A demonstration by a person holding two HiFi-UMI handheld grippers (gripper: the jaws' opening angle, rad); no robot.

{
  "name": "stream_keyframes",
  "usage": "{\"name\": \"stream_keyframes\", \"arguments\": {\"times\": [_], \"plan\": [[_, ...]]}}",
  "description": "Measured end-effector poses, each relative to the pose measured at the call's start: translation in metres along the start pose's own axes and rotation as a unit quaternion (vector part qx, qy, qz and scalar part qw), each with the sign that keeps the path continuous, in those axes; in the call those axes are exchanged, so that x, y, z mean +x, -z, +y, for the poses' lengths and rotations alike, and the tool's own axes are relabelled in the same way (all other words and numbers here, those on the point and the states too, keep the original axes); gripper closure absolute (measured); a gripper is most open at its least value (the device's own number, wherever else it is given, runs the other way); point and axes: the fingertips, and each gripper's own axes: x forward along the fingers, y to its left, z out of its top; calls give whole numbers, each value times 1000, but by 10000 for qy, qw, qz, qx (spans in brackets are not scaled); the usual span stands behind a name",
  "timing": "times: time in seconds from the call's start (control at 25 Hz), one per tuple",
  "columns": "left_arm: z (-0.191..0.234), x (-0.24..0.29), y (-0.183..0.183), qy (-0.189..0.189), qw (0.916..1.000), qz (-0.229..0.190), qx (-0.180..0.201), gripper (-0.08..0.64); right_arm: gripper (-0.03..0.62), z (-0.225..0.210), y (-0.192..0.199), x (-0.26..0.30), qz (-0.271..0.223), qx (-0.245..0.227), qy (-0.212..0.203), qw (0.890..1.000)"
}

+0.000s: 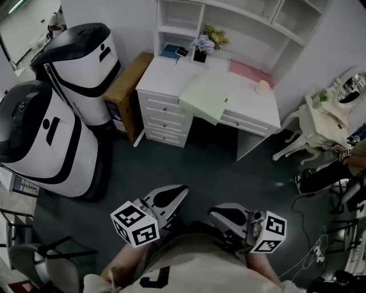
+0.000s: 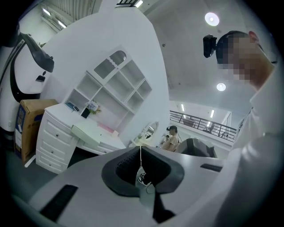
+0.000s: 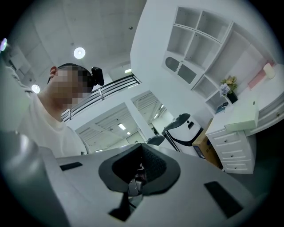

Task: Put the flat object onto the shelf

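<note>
A pale green flat board (image 1: 207, 95) lies on the white desk (image 1: 166, 77), its near corner hanging over the front edge; it also shows as the green board (image 2: 88, 132) and the green board (image 3: 243, 119) in the gripper views. Above the desk rises the white shelf unit (image 1: 229, 16) with open compartments. Both grippers are held low near my body, far from the desk. My left gripper (image 1: 180, 190) is shut and holds nothing, its pads meeting in the left gripper view (image 2: 141, 148). My right gripper (image 1: 213, 212) is likewise shut and holds nothing (image 3: 142, 146).
A pink flat item (image 1: 250, 73), a flower pot (image 1: 202, 46) and a blue book (image 1: 170, 51) sit on the desk. Two large white-and-black machines (image 1: 80, 63) and a cardboard box (image 1: 128, 80) stand left. An ornate white side table (image 1: 320, 117) and floor cables (image 1: 311, 252) are right.
</note>
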Motion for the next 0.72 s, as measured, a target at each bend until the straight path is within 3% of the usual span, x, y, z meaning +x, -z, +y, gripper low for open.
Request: {"name": "stream_keyframes", "arguments": {"times": [0.12, 0.72], "plan": [[4, 3, -2, 21, 10000, 31, -19, 540, 568, -4, 4, 2, 25, 75, 25, 10000], [32, 30, -1, -584, 9980, 135, -196, 540, 569, -42, -10, 6, 201, 277, -499, 9982]]}}
